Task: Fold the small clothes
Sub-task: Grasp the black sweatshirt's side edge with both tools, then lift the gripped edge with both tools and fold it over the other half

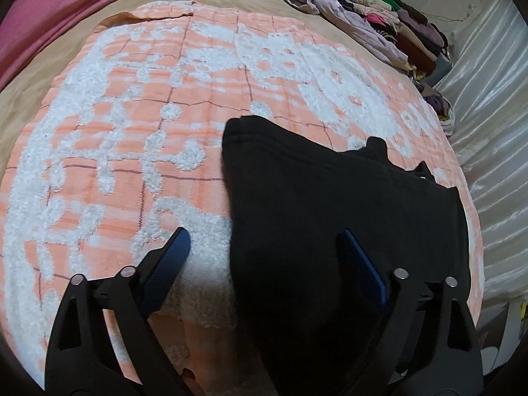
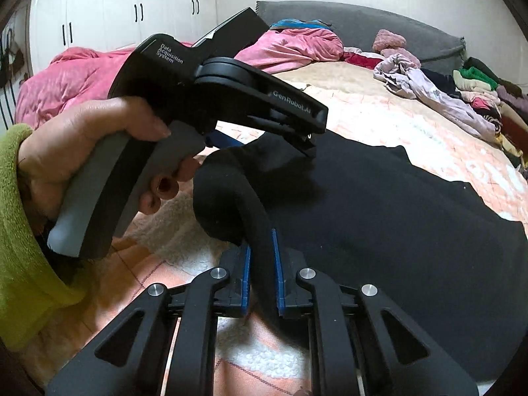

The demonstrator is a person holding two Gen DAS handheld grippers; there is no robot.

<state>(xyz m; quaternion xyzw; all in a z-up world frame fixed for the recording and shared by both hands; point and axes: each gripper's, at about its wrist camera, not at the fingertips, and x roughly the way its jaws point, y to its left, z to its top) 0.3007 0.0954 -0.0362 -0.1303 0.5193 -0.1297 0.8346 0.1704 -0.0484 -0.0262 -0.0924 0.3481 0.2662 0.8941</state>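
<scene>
The black garment is plain, dark and soft, spread mostly flat across the orange-and-white blanket on the bed. Its near edge is lifted and curled into a rolled fold, while the far end lies flat with uneven corners.

Matt black cloth garment on tufted blanket.

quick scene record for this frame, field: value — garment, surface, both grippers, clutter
garment: black garment, spread on the blanket
surface: orange-and-white blanket on a bed
left gripper: jaws open, over the garment's edge
right gripper: jaws shut on a rolled edge of the garment
clutter: clothes pile at the far right; pink duvet at the far left
</scene>
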